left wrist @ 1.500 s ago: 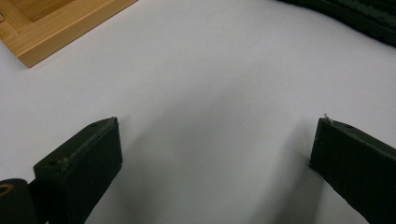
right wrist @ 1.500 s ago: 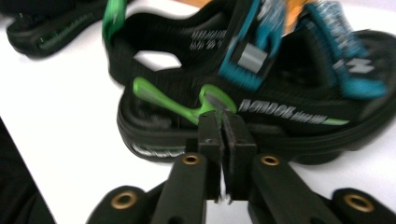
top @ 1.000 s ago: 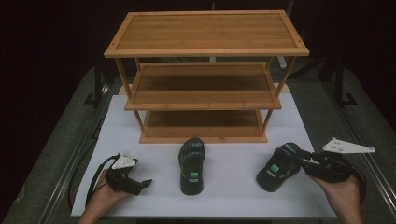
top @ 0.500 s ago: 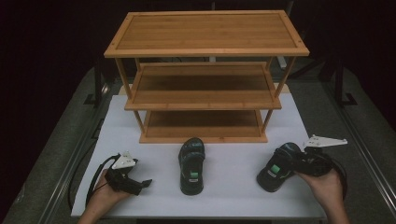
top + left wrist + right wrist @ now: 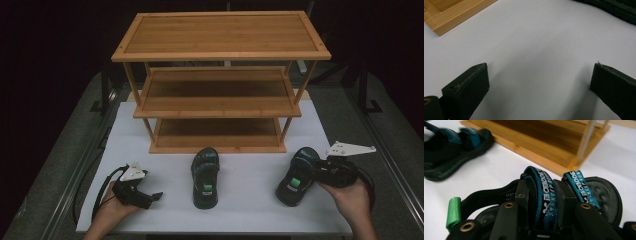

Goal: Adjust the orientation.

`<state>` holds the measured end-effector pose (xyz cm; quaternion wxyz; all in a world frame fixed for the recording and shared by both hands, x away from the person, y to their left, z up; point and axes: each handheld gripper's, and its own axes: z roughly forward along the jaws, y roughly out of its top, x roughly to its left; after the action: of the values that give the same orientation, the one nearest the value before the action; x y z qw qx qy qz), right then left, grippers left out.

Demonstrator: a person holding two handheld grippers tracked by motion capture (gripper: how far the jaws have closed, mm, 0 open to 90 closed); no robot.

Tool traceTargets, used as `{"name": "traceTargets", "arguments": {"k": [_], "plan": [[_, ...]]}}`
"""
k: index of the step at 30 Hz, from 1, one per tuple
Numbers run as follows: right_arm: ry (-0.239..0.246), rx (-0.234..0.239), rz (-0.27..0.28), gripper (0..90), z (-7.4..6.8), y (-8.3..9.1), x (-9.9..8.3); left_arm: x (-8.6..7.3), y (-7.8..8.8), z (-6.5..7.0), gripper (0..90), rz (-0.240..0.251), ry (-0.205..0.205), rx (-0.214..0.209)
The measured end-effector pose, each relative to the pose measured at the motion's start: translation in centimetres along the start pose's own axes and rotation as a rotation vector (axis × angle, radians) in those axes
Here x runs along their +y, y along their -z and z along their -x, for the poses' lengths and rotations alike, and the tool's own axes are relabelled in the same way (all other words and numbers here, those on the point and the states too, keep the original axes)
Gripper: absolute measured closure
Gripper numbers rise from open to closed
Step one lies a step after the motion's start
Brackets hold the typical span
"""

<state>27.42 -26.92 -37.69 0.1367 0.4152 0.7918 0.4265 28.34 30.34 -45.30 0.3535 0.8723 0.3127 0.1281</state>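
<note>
Right gripper now closer on sandal strap

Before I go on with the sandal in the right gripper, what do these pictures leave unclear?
- Right gripper, right gripper view: its fingers flank a teal strap of the black sandal; pad contact is hidden by the strap.
- Second black sandal, same view: blurred, cut by the left edge.
- Bamboo three-shelf rack, high view: lowest shelf's back lies in shadow.
</note>
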Motion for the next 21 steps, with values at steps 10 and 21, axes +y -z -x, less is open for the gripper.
{"name": "traceTargets", "arguments": {"k": [10, 21], "plan": [[0.092, 0.101, 0.016, 67.2, -1.9, -1.4, 2.9, 0.0, 0.0, 0.0, 1.5, 0.001, 0.001, 0.000], [0.181, 0.236, 0.013, 67.1, -3.3, -4.8, 4.8, 0.0, 0.0, 0.0, 1.5, 0.001, 0.001, 0.000]]}}
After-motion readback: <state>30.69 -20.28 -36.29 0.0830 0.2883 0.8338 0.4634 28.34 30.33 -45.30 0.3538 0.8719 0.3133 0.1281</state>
